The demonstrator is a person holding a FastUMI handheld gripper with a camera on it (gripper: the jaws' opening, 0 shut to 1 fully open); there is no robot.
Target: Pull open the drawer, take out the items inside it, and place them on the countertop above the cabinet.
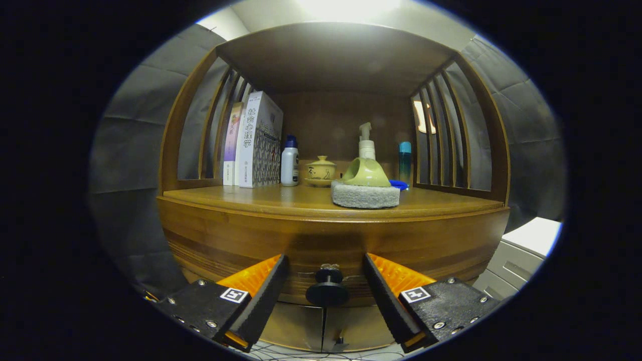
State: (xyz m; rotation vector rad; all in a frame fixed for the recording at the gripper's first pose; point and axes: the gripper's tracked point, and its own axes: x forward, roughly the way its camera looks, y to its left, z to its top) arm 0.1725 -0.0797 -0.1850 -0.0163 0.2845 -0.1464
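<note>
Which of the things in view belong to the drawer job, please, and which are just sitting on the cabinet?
For the job:
- drawer knob, between the fingers of the open gripper, not yet touched
- drawer front
- countertop

Just lying about:
- books
- white bottle
- lidded pot
- pump bottle
- green-handled sponge
- blue-capped tube

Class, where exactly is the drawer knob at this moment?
The drawer knob sits on the cabinet front below the countertop, between the open gripper's fingers, touching neither.
</note>
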